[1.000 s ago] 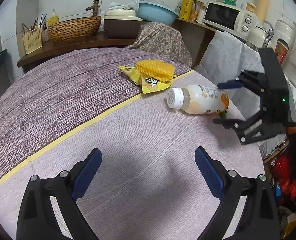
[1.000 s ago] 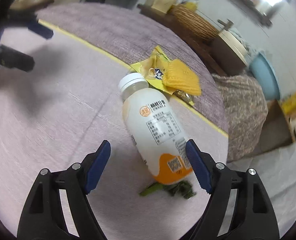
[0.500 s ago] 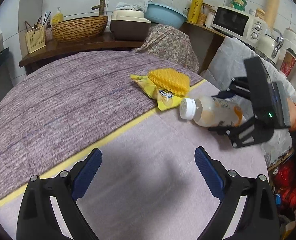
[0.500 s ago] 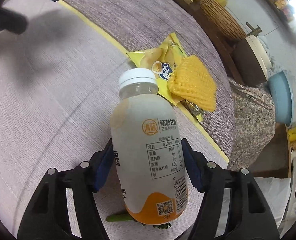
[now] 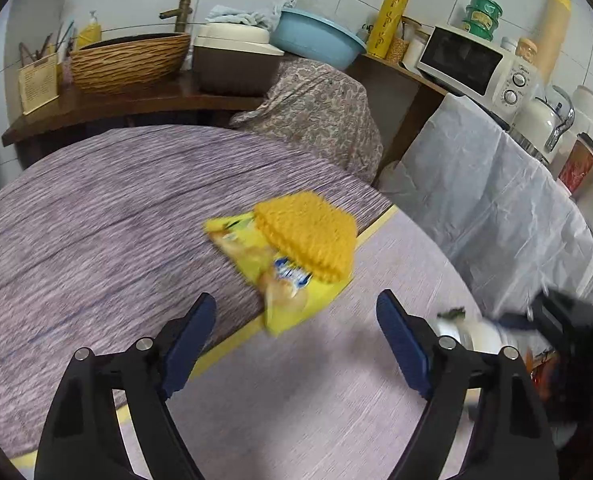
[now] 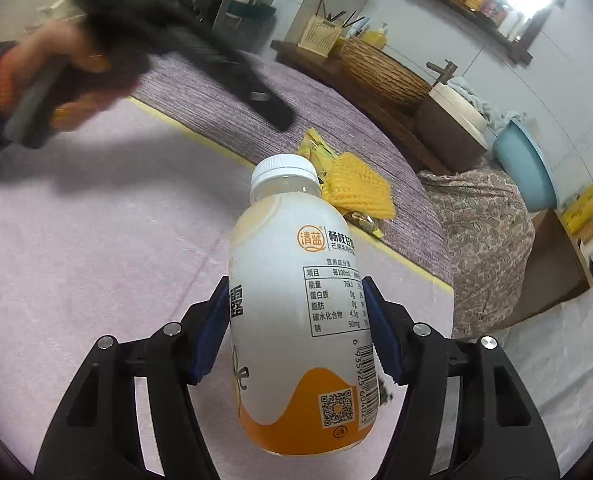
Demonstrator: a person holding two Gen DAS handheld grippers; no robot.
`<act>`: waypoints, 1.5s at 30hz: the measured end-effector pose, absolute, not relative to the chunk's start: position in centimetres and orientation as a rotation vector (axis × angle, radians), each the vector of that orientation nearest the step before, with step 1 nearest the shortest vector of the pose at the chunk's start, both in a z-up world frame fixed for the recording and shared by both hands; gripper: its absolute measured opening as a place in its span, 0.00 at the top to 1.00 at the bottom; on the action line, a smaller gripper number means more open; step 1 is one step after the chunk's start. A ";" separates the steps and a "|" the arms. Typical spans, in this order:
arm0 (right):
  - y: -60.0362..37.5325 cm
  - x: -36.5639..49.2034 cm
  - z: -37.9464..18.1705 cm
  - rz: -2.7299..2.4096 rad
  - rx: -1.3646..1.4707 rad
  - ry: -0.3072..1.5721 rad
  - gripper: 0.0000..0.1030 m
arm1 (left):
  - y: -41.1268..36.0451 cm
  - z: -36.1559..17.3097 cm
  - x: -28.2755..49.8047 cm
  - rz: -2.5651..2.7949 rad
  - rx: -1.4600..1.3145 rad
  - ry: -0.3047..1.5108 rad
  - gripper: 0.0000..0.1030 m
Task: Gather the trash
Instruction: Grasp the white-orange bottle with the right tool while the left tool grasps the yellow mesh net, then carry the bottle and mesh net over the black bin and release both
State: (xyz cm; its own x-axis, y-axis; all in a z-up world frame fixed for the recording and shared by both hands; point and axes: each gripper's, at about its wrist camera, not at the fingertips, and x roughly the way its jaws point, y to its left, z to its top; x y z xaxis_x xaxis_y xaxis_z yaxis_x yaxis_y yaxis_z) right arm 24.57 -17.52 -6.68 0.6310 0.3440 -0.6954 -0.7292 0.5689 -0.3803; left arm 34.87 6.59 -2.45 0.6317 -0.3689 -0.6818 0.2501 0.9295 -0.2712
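Left gripper [image 5: 296, 344] hovered over the purple-clothed table [image 5: 96, 216], jaws closing with nothing between them, flat yellow snack wrapper [image 5: 284, 280] just beyond the fingertips. Right gripper [image 6: 298, 328] pinched the white-and-orange plastic drink bottle [image 6: 300, 320], cap pointing away, raised off the cloth.

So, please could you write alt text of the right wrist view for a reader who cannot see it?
The right gripper is clamped on a white and orange drink bottle with a white cap, above a round table under pale cloth. Behind lie a yellow snack wrapper and yellow foam net; a blurred hand holds the other gripper.
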 end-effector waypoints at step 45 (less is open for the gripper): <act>-28.3 14.7 -7.4 0.429 -0.139 0.463 0.38 | -1.5 -0.4 27.7 -0.519 -0.036 0.709 0.83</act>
State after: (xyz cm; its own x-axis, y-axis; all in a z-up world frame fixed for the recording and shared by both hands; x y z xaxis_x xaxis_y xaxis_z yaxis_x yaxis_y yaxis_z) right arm 14.67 -28.31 -7.36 0.8074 0.3690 -0.4603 -0.4312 0.9016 -0.0337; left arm 27.73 -1.54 -0.35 0.6383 -0.4666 -0.6123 0.4429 0.8731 -0.2037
